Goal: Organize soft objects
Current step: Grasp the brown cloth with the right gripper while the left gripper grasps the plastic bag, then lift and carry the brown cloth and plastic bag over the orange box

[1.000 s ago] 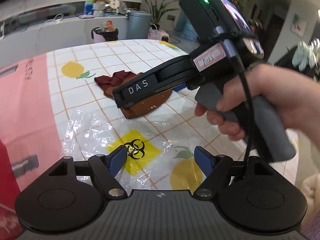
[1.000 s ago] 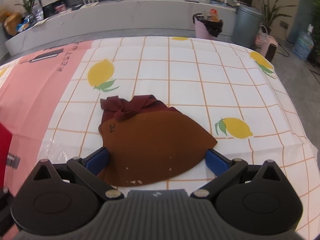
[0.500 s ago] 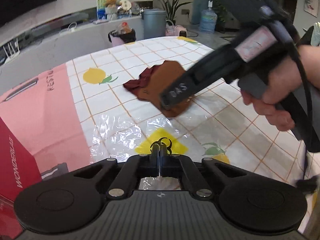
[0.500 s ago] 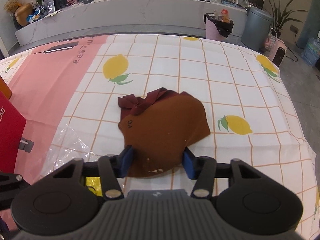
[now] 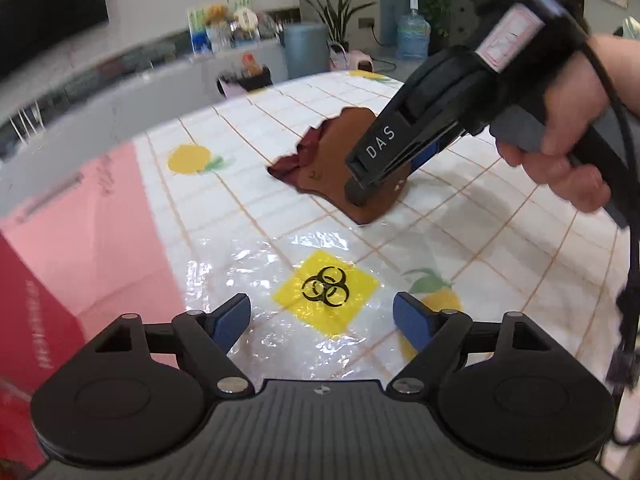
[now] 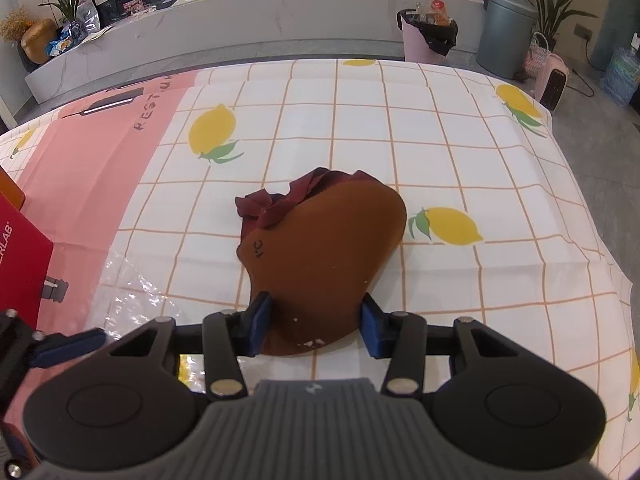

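A brown soft pouch [image 6: 320, 256] with a dark red bow [image 6: 276, 204] lies on the lemon-print tablecloth [image 6: 360, 120]. My right gripper [image 6: 316, 330] has its blue pads on both sides of the pouch's near end, squeezing it. In the left wrist view the pouch [image 5: 336, 168] shows under the right gripper [image 5: 384, 184]. My left gripper [image 5: 322, 320] is open and empty above a clear plastic bag [image 5: 280, 280] with a yellow biohazard label [image 5: 326, 292].
A red box [image 6: 20, 264] stands at the table's left edge. The clear bag [image 6: 132, 292] lies left of the pouch. A counter, a pink bin [image 6: 426, 38] and a grey bin [image 6: 506, 32] stand beyond the table.
My right gripper has narrowed onto the pouch's near end, bunching it. My left gripper shut half a second ago and has opened again above the bag.
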`<state>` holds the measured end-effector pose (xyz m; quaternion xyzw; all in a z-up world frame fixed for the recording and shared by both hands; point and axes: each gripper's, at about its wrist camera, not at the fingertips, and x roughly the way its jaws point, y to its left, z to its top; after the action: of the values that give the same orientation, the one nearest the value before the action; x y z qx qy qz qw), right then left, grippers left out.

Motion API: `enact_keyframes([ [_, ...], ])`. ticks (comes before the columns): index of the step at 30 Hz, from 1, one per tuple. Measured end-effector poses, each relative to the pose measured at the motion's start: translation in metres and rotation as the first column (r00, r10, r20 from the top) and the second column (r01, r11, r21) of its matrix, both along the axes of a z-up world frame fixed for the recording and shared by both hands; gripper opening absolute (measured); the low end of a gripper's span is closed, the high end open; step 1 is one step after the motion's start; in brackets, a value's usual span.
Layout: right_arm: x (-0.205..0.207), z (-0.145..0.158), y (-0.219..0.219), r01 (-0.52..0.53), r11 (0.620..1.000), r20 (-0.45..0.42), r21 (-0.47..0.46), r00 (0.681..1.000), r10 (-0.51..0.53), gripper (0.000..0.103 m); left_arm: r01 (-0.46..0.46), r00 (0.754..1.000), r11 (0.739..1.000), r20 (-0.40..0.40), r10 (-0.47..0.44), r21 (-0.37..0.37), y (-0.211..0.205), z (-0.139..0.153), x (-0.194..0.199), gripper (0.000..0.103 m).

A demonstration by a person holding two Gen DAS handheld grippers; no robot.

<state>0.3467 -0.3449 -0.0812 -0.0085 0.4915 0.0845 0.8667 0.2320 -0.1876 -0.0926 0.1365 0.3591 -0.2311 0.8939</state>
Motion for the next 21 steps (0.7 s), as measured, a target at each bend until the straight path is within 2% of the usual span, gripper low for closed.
enact_keyframes([
  [1, 0.0, 0.0, 0.0, 0.0, 1.0, -0.002, 0.0, 1.0, 0.0, 0.046, -0.002, 1.0, 1.0, -0.024, 0.001, -0.009, -0.002, 0.0, 0.004, 0.103],
  [4, 0.0, 0.0, 0.001, -0.004, 1.0, -0.006, -0.01, 1.0, 0.004, 0.046, 0.017, 0.993, 0.998, -0.118, -0.024, -0.063, -0.006, -0.002, 0.018, 0.103],
  [5, 0.0, 0.0, 0.001, -0.005, 1.0, -0.007, -0.012, 1.0, 0.005, 0.046, 0.04, 0.991, 0.997, -0.129, -0.047, -0.06, -0.009, -0.005, 0.021, 0.103],
  [6, 0.0, 0.0, 0.001, -0.006, 1.0, -0.008, -0.013, 1.0, 0.006, 0.046, 0.051, 0.993, 0.998, -0.107, -0.054, -0.028, -0.015, -0.007, 0.02, 0.103],
  [9, 0.0, 0.0, 0.0, -0.007, 1.0, -0.009, -0.009, 1.0, 0.007, 0.046, 0.039, 0.992, 0.999, -0.116, -0.043, -0.036, -0.021, -0.008, 0.021, 0.103],
  [10, 0.0, 0.0, -0.001, -0.008, 1.0, -0.009, -0.008, 1.0, 0.007, 0.046, 0.034, 0.992, 0.999, -0.12, -0.038, -0.036, -0.022, -0.008, 0.021, 0.092],
  [11, -0.001, 0.0, -0.001, -0.008, 1.0, -0.008, -0.008, 1.0, 0.008, 0.046, 0.035, 0.993, 0.999, -0.112, -0.04, -0.038, -0.021, -0.008, 0.021, 0.062],
  [12, -0.001, 0.0, -0.001, -0.008, 1.0, -0.007, -0.009, 1.0, 0.008, 0.045, 0.037, 0.994, 0.998, -0.096, -0.041, -0.047, -0.02, -0.006, 0.02, 0.047],
  [13, -0.001, 0.0, 0.0, -0.009, 1.0, -0.005, -0.013, 1.0, 0.009, 0.044, 0.034, 0.996, 0.998, -0.085, -0.038, -0.052, -0.018, -0.003, 0.019, 0.024],
  [15, -0.002, 0.0, -0.001, -0.008, 1.0, 0.002, -0.022, 1.0, 0.008, 0.033, -0.004, 0.996, 0.999, -0.09, -0.001, -0.055, -0.013, 0.002, 0.02, 0.005],
  [16, -0.003, 0.001, -0.002, -0.007, 1.0, 0.004, -0.018, 1.0, 0.007, 0.028, -0.013, 0.994, 0.997, -0.109, 0.006, -0.071, -0.01, 0.004, 0.022, 0.004],
  [17, -0.003, 0.001, -0.004, -0.005, 1.0, 0.003, -0.004, 1.0, 0.005, 0.016, -0.021, 0.992, 0.995, -0.129, 0.008, -0.1, -0.004, 0.005, 0.024, 0.003],
  [18, -0.003, 0.001, -0.005, -0.002, 1.0, -0.001, 0.014, 1.0, 0.002, 0.008, -0.027, 0.991, 0.992, -0.131, 0.011, -0.122, 0.0, 0.005, 0.025, 0.002],
  [21, -0.005, 0.001, 0.0, -0.033, 0.999, 0.015, -0.006, 0.999, 0.033, 0.003, -0.034, 0.999, 0.993, -0.045, 0.029, -0.115, 0.007, 0.003, 0.017, 0.001],
])
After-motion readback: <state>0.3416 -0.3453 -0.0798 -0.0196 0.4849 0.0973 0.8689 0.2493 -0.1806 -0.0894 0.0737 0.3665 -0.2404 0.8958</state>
